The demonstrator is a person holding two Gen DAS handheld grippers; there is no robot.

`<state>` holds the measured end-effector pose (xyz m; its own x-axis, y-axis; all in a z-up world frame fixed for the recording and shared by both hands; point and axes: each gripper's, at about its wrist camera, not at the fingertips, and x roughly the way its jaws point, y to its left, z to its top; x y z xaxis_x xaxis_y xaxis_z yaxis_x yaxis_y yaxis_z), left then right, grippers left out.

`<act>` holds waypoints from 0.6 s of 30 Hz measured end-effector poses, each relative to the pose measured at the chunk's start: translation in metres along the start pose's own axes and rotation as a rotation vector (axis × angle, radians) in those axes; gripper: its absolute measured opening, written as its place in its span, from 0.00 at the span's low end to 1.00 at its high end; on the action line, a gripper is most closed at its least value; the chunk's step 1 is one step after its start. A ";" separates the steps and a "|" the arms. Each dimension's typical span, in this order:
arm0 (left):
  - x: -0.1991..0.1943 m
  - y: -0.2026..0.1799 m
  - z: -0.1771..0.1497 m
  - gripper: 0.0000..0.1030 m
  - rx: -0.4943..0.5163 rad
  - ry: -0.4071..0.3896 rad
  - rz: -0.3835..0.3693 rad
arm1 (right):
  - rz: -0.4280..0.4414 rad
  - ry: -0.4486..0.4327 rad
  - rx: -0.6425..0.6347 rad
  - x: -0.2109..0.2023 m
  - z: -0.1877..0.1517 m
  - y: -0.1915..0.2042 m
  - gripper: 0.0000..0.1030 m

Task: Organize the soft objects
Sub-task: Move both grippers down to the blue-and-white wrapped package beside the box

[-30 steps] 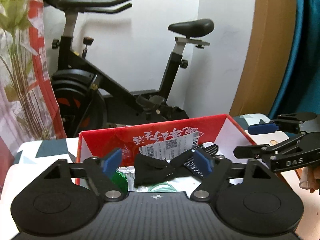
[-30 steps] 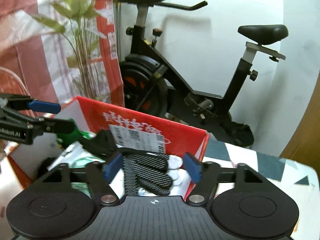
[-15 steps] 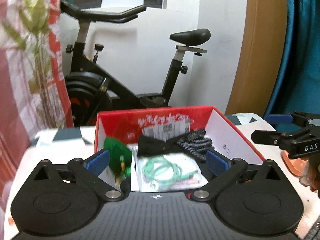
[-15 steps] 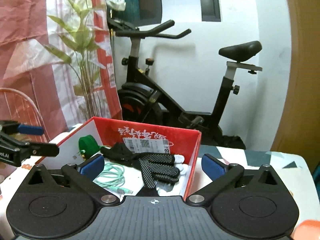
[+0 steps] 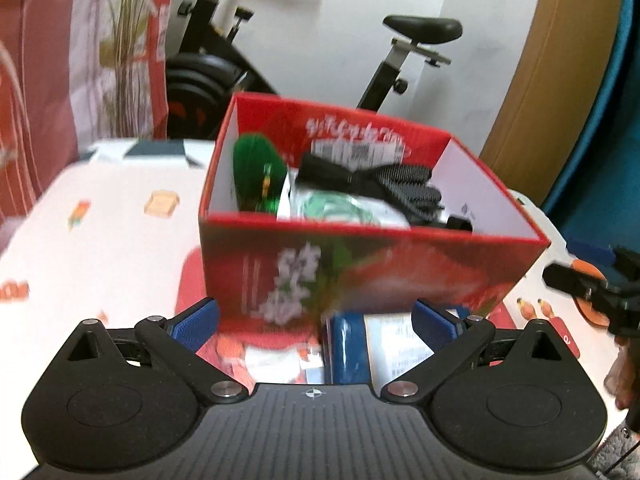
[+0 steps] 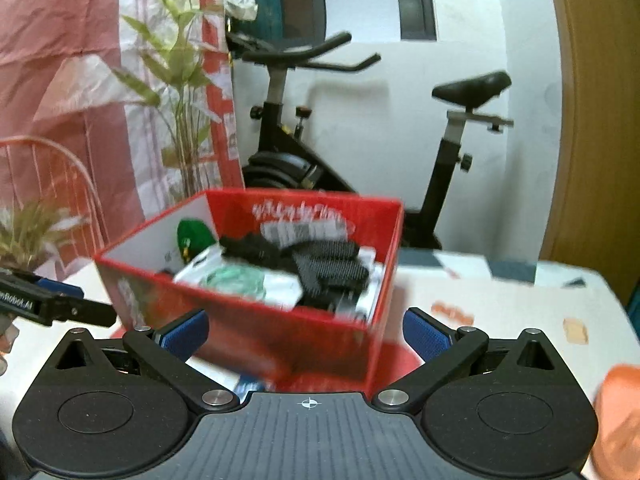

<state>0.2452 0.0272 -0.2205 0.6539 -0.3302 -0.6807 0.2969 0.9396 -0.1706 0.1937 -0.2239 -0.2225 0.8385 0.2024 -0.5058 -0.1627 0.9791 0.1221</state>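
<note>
A red cardboard box (image 5: 360, 272) stands on the table; it also shows in the right wrist view (image 6: 280, 332). Inside lie black gloves (image 5: 404, 190), a green soft object (image 5: 256, 168) and a bagged mint-green cable (image 5: 340, 208). The same gloves (image 6: 320, 264), green object (image 6: 194, 234) and bag (image 6: 240, 284) show in the right wrist view. My left gripper (image 5: 316, 322) is open and empty in front of the box. My right gripper (image 6: 306, 334) is open and empty, near the box's front right corner.
A patterned white tablecloth (image 5: 100, 240) covers the table. A blue packet (image 5: 352, 352) and papers lie under the box's front edge. An exercise bike (image 6: 360, 152) and a plant (image 6: 176, 92) stand behind the table. An orange item (image 6: 616, 412) lies at the right.
Both grippers have pulled back and away from above the box, so its outer front wall now shows. Both grippers opened wider a second ago and stay open.
</note>
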 end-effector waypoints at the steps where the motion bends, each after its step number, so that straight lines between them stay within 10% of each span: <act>1: 0.002 0.001 -0.004 1.00 -0.013 0.009 -0.003 | 0.004 0.014 0.006 0.001 -0.006 0.001 0.99; 11: 0.025 0.000 -0.036 0.94 -0.109 0.110 -0.077 | 0.062 0.144 0.010 0.019 -0.057 0.022 0.98; 18: 0.032 0.009 -0.043 0.62 -0.167 0.128 -0.125 | 0.103 0.153 -0.093 0.029 -0.065 0.035 0.84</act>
<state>0.2385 0.0286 -0.2748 0.5227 -0.4404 -0.7299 0.2438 0.8977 -0.3671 0.1785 -0.1824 -0.2886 0.7276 0.2955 -0.6191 -0.2970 0.9492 0.1040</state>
